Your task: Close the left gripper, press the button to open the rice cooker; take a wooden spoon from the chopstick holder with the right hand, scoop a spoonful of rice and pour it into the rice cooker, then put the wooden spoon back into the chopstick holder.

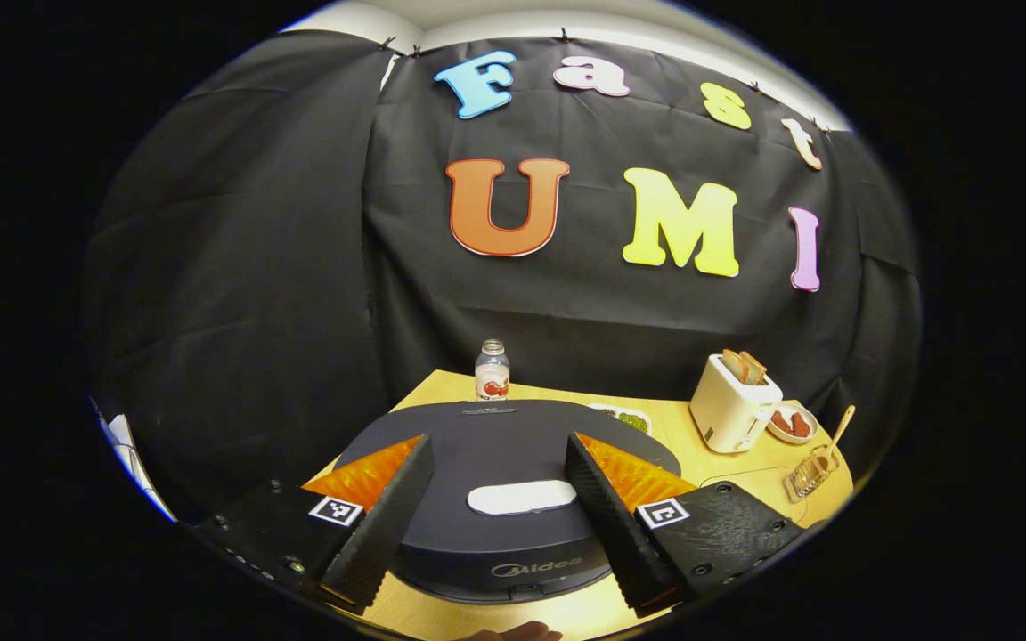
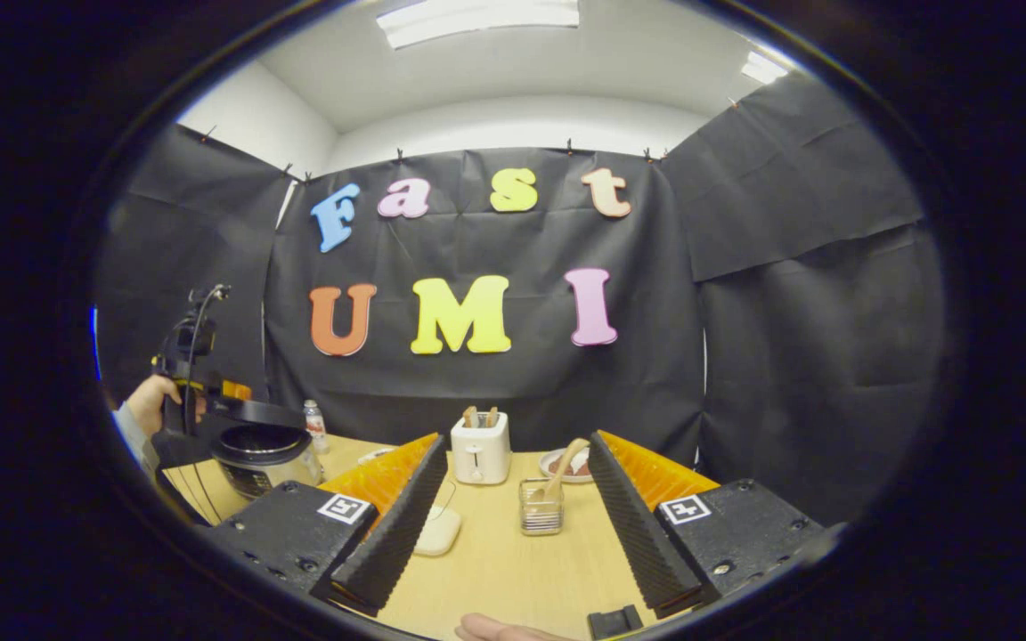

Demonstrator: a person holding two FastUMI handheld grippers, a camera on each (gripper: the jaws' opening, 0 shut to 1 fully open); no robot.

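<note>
The left tool point(image 1: 500, 512) hangs over the rice cooker point(image 1: 504, 463), its fingers point(image 1: 384, 516) spread wide apart, one to each side of the dark lid. The lid is down, and a pale oblong panel point(image 1: 522, 497) sits on top of it between the fingers. The cooker stands at the near left corner of the wooden table point(image 1: 727, 472). At the far edge, behind the cooker, stands a small clear bottle point(image 1: 492, 371).

Toward the right side of the table stands a white toaster point(image 1: 731, 405) with bread slices in its slots. Just beside it is a small dish point(image 1: 793, 423) holding reddish food. Nearer the right edge sits the clear chopstick holder point(image 1: 807, 476), with the wooden spoon point(image 1: 836, 432) leaning upright out of it.

In the right gripper view, the right tool point(image 2: 513, 525) is held above the near edge of the table, fingers point(image 2: 393, 525) wide apart and gripping nothing. The chopstick holder point(image 2: 541, 516) lies between them farther off, at mid-table, with the wooden spoon point(image 2: 562, 463) tilted inside. The toaster point(image 2: 480, 448) stands behind it toward the far edge. A pale rounded object point(image 2: 437, 532), possibly a lid or dish, lies near the left finger; its nature cannot be resolved. At the left edge, a hand point(image 2: 152, 401) holds the other tool above the rice cooker point(image 2: 264, 456).
</note>
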